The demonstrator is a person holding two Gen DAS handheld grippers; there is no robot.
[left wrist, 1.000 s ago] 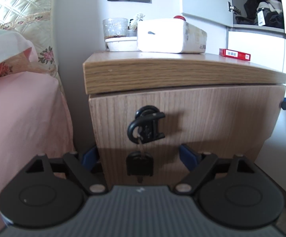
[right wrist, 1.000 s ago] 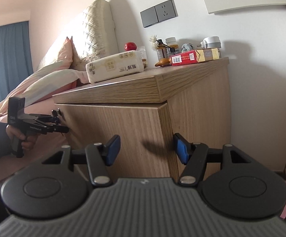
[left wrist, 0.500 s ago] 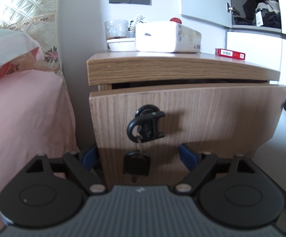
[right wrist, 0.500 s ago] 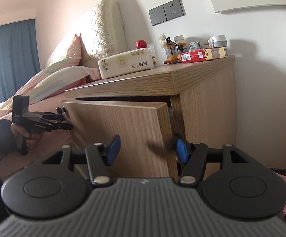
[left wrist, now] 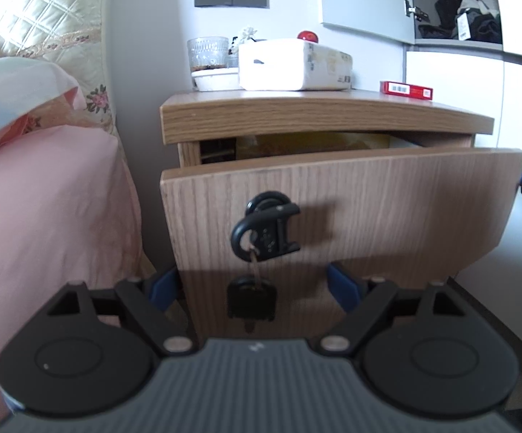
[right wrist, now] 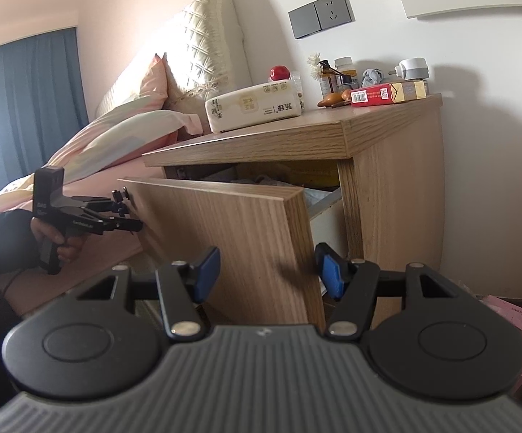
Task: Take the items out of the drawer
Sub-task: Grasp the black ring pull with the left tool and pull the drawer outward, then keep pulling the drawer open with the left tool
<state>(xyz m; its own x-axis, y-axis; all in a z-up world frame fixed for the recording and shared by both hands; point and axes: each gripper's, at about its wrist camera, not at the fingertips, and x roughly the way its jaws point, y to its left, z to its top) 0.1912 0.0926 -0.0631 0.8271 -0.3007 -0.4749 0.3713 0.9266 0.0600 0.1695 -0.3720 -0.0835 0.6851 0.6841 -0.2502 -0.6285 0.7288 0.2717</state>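
The wooden nightstand drawer [left wrist: 369, 213] is pulled partly out. A black lock handle [left wrist: 266, 229] with a hanging key [left wrist: 252, 301] sits on its front. Yellowish items [left wrist: 315, 142] show dimly inside the gap. My left gripper [left wrist: 253, 287] is open, its blue pads to either side of the key, low before the drawer front. My right gripper [right wrist: 266, 269] is open around the drawer front's right edge [right wrist: 297, 252]. The left gripper [right wrist: 124, 216] also shows in the right wrist view at the drawer's left side. The drawer's contents [right wrist: 272, 180] are mostly hidden.
On the nightstand top [left wrist: 297, 108] stand a white tissue pack [left wrist: 293, 66], a glass in a bowl [left wrist: 208, 59] and a red box [left wrist: 405, 90]. A pink bed [left wrist: 44, 198] lies left. A white wardrobe [left wrist: 452, 83] stands right. A pink box [right wrist: 521, 324] lies on the floor.
The drawer has slid out from shut to partly open. Both grippers have moved back with it and stayed open.
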